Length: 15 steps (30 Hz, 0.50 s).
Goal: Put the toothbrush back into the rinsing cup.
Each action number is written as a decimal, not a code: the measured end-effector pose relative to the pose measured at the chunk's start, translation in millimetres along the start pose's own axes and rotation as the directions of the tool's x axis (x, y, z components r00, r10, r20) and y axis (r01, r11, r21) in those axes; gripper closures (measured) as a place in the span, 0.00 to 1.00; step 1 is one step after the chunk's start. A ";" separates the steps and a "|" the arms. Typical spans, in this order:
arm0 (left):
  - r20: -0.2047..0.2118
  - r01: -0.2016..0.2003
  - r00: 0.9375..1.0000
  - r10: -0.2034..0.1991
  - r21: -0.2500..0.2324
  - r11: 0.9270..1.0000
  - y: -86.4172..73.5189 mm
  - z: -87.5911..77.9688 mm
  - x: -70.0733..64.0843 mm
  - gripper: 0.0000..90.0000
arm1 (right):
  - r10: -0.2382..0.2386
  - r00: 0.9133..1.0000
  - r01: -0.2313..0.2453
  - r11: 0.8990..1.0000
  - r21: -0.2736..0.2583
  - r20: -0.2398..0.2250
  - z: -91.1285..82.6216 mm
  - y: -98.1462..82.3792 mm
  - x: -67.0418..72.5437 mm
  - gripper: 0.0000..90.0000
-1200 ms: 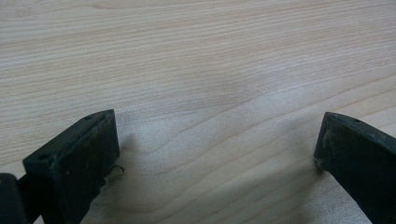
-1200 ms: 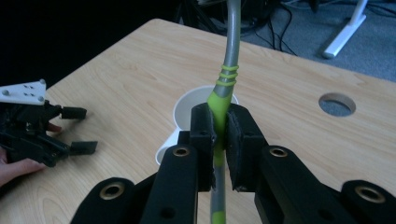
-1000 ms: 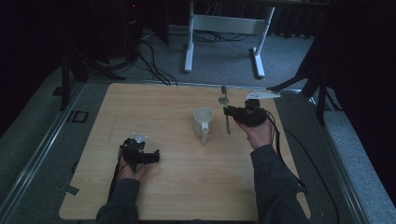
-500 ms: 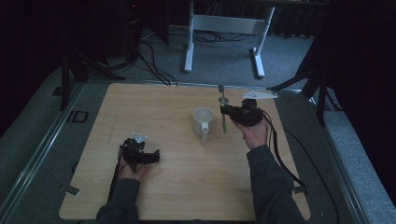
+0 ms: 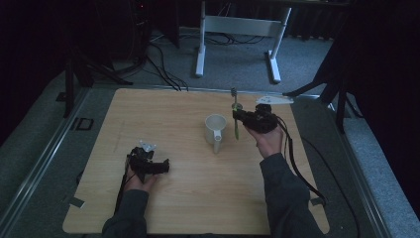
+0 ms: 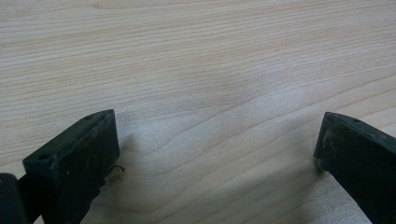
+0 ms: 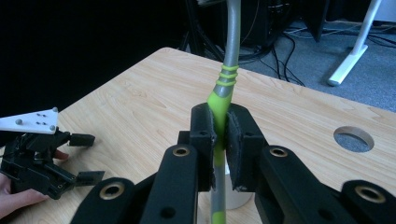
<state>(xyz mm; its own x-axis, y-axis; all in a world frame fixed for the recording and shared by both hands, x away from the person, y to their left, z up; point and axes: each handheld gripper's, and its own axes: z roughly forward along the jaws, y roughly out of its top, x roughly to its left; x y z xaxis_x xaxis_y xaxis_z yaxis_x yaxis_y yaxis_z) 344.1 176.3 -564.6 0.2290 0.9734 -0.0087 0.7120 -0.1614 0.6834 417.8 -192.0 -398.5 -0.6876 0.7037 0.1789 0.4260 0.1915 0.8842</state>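
The right gripper's fingers [image 7: 219, 140] were clamped on the toothbrush [image 7: 223, 84], upright beside the mug [image 5: 215, 127], seemingly to drop it in, while the left gripper's fingers [image 6: 70, 158] stood apart over bare desk [image 6: 196, 70].

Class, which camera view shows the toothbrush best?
The right gripper view: the toothbrush stands close up, its green and grey handle clamped between the right gripper's jaws. The high view shows it small and dim beside the mug; the left gripper view adds nothing.
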 end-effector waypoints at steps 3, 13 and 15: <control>0.000 0.000 1.000 0.000 0.000 1.000 0.0 0.0 0.0 0.00 | 0.002 1.000 -0.002 1.000 -0.006 0.005 0.3 -0.1 0.3 0.91; 0.000 0.000 1.000 0.000 0.000 1.000 0.0 0.0 0.0 0.00 | 0.007 1.000 -0.007 0.999 -0.042 0.002 0.5 0.0 1.7 0.91; 0.000 0.000 1.000 0.000 0.000 1.000 0.0 0.0 0.0 0.00 | 0.004 1.000 -0.004 0.999 -0.048 0.000 0.8 -0.1 2.1 0.91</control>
<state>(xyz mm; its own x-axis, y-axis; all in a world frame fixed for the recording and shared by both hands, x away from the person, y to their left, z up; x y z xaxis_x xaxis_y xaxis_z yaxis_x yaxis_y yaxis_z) 344.1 176.3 -564.6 0.2286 0.9735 -0.0089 0.7121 -0.1610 0.6834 416.8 -190.0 -398.6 -0.6861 0.7043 0.1826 0.4001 0.1557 0.9031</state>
